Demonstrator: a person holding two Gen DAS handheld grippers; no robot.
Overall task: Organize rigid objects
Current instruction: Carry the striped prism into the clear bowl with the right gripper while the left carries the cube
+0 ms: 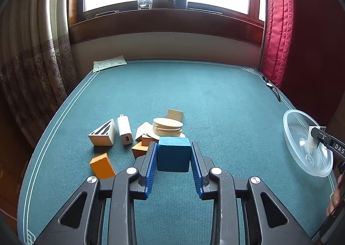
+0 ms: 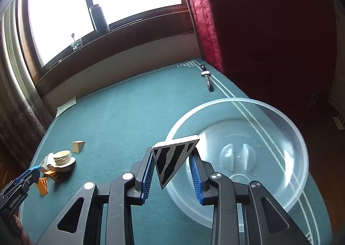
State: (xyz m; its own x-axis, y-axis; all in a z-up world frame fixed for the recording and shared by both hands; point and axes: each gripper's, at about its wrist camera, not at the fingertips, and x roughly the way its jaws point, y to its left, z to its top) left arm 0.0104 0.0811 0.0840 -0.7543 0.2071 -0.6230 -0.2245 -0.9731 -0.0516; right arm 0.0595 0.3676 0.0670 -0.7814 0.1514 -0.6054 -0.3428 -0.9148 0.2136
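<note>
Wooden pieces cluster on green felt table (image 1: pixel 215 98): striped wedge (image 1: pixel 103 134), white charger (image 1: pixel 124 130), oval disc (image 1: pixel 167 126), orange blocks (image 1: pixel 101 165). Left gripper (image 1: pixel 174 154) clamps matte blue cube (image 1: pixel 174 154), apparently lifted just before the pile. Right gripper (image 2: pixel 172 166) grips zebra-striped triangular prism (image 2: pixel 173 158) over clear plastic bowl (image 2: pixel 286 128).

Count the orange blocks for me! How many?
3 orange blocks: one alone on the left, two stacked beside the left tool. More may hide in the pile.
</note>
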